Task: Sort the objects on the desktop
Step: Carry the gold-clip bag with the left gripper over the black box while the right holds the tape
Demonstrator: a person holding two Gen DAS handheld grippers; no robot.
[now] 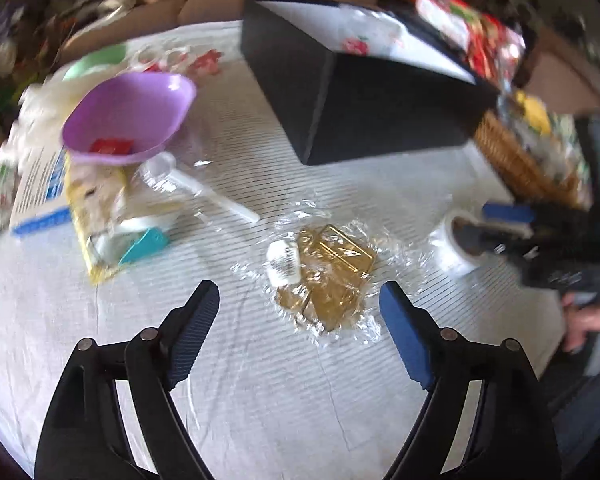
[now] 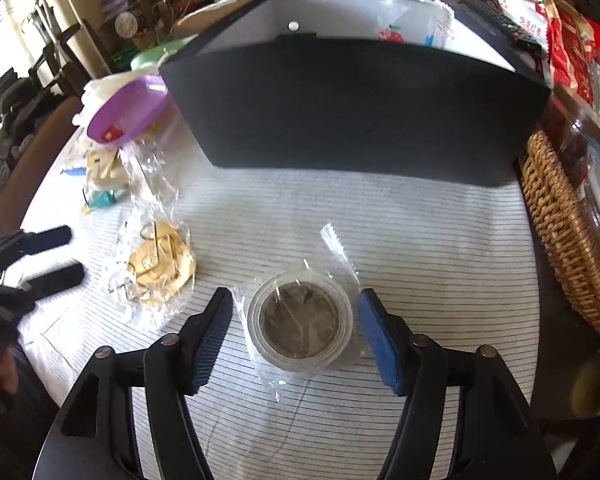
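A clear bag of gold-coloured clips (image 1: 328, 272) lies on the striped tablecloth just ahead of my left gripper (image 1: 298, 296), whose jaws stand wide open above it with nothing held. The same bag (image 2: 160, 264) shows in the right wrist view, with the left gripper (image 2: 56, 256) beside it. A roll of clear tape in a plastic wrapper (image 2: 300, 324) sits flat on the cloth between the fingers of my right gripper (image 2: 295, 298). Small gaps show on both sides, so the pads do not press on it. The left wrist view shows that roll (image 1: 456, 248) too.
A big open black box (image 2: 352, 108) stands behind the objects, with a plastic bag inside. A purple bowl (image 1: 132, 116), a white plastic spoon (image 1: 204, 192) and packets (image 1: 100, 208) lie at the left. A wicker basket (image 2: 568, 240) borders the right side.
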